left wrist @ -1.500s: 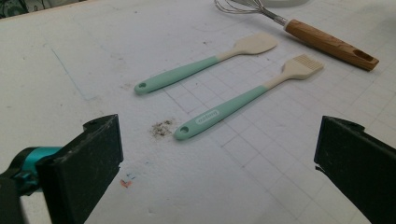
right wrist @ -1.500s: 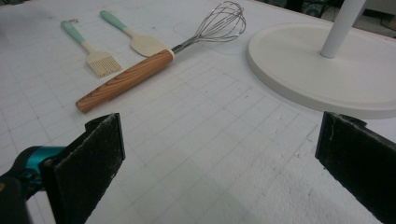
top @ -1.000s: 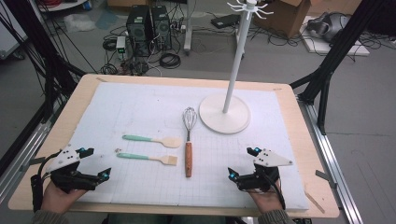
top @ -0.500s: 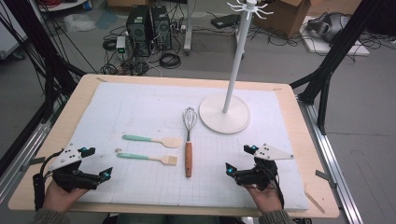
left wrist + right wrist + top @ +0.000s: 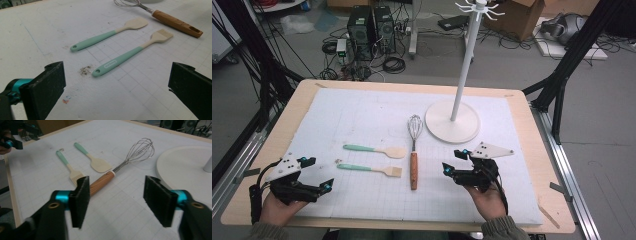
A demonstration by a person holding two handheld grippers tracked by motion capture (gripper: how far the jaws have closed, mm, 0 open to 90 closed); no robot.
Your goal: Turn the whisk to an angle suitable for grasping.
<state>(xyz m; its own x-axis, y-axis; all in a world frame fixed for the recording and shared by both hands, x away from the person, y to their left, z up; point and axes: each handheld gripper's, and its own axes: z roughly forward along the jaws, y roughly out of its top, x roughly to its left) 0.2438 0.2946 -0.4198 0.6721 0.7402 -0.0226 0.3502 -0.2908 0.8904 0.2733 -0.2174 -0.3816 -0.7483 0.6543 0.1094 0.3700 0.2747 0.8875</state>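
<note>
The right gripper [image 5: 458, 163] sits above the white mat just right of the whisk [image 5: 414, 150], and its fingers [image 5: 80, 197] have just been closing in, though they stand apart with nothing between them. From the right gripper view, the whisk's wooden handle [image 5: 101, 183] lies ahead between the two black pads, wire head pointing off toward the round white base of the stand [image 5: 185, 167]. No contact yet.

Over on the left, the left gripper [image 5: 319, 174] rests low at the near left corner of the desk [image 5: 272, 145], fingers [image 5: 47, 87] spread wide and empty. In its view lie the spatula [image 5: 107, 35] and the brush [image 5: 132, 53], both with mint-green handles, side by side on the mat, the brush nearer.

From the high view, the whisk lies in the middle of the mat, handle toward the person, wire head close to the stand's base [image 5: 452, 125]. The spatula [image 5: 374, 150] and brush [image 5: 369, 170] lie just to its left, well apart from both grippers.
</note>
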